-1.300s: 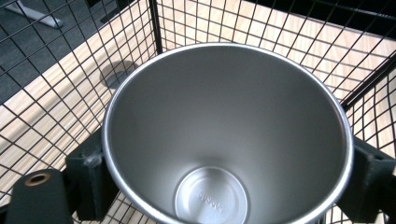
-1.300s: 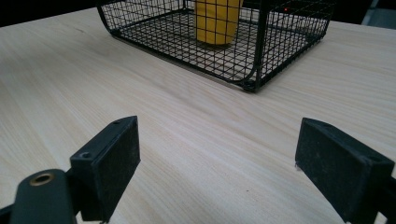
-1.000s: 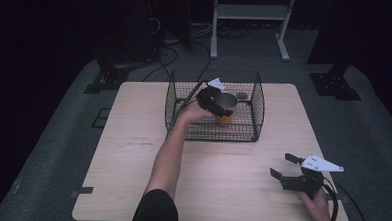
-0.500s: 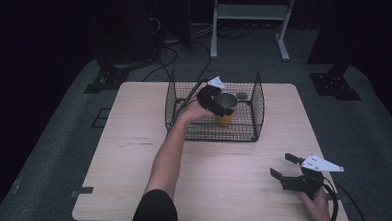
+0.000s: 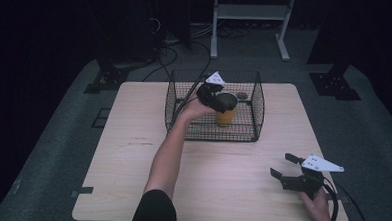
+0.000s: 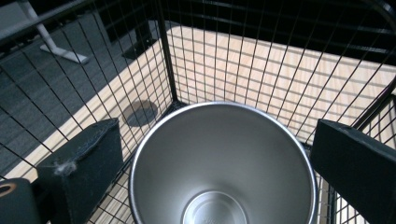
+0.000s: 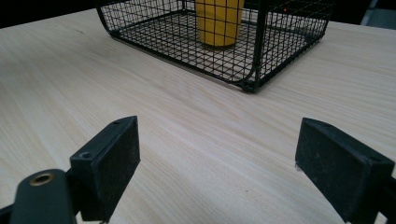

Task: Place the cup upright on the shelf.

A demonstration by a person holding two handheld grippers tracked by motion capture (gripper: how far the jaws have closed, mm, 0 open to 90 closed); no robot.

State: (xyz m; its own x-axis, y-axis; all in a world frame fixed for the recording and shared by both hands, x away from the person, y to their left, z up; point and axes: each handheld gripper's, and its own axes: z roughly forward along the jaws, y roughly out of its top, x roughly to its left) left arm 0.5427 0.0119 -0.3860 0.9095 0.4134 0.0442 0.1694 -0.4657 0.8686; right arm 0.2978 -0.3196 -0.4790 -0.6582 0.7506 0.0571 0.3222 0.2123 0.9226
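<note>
Left gripper (image 5: pixel 215 95) hangs over the yellow steel-lined tumbler (image 5: pixel 225 110), jaws spread, one on each side of the rim without touching it. Right gripper (image 5: pixel 286 168) rests low near the table's near right corner, jaws wide apart, nothing between them.

Tumbler stands upright on the floor of the black wire basket (image 5: pixel 257 107), toward its middle. Left gripper view: bare polished metal interior (image 6: pixel 219 163), empty.

Handling, judged: rigid, light when empty, smooth wall likely slippery. Best hold looks like a squeeze across the outside just under the rim, or one jaw inside and one outside on the lip.

Surroundings: pale wooden table (image 5: pixel 132 153), a small dark round disc (image 5: pixel 241 96) on the basket floor behind the tumbler. Basket walls stand close, so a lift must go straight up before clearing the wire.
</note>
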